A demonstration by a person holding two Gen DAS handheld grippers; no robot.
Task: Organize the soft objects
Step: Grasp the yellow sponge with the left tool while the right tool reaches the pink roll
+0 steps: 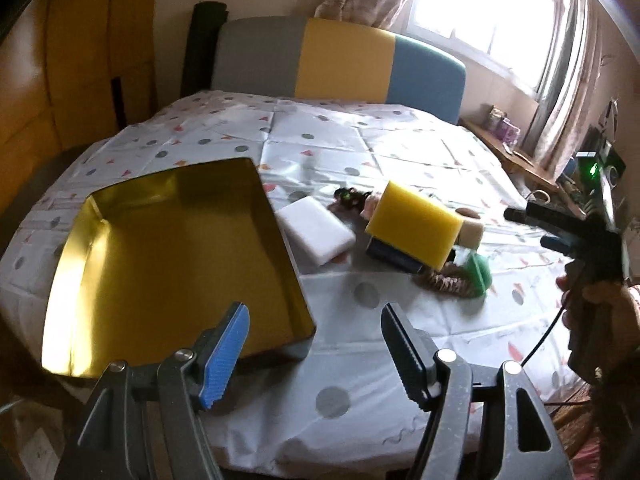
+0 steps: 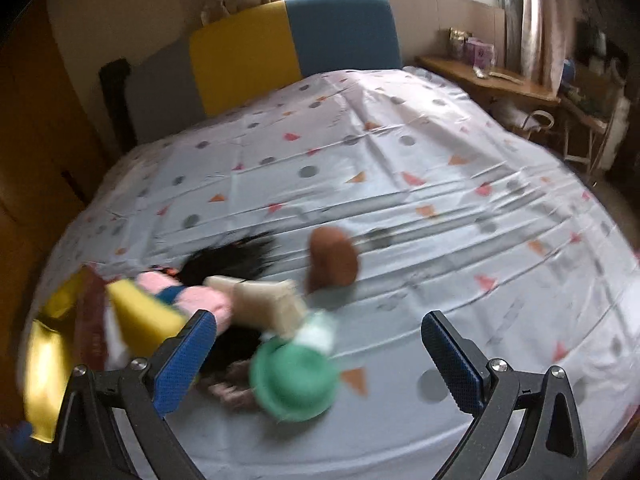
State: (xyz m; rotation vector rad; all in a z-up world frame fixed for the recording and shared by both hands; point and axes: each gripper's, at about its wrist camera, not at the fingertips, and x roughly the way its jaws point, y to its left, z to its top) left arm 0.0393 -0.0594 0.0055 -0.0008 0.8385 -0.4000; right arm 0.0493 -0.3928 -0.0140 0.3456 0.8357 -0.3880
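Starting at your left, the gold tin (image 1: 168, 264) sits open on the patterned tablecloth (image 1: 360, 140) with nothing inside it, so as far as these views show, none of the sorting is done yet. Your left gripper (image 1: 316, 356) hangs just above the tin's near corner, jaws spread wide and holding nothing. Just right of the tin lies the white sponge (image 1: 316, 234), apart from its wall. Next comes the heap: the yellow sponge (image 1: 414, 226) propped on a dark block, with a beige piece (image 1: 470, 234) behind it and a green soft item (image 1: 478, 274) at its near edge. In the blurred right wrist view the heap also shows a pink plush (image 2: 200, 296) and a brown piece (image 2: 332, 256). Your right gripper (image 2: 320, 356) hovers over the green item's side of the heap, jaws wide apart, gripping nothing. Everything soft, by my reading, still has to go into the tin.
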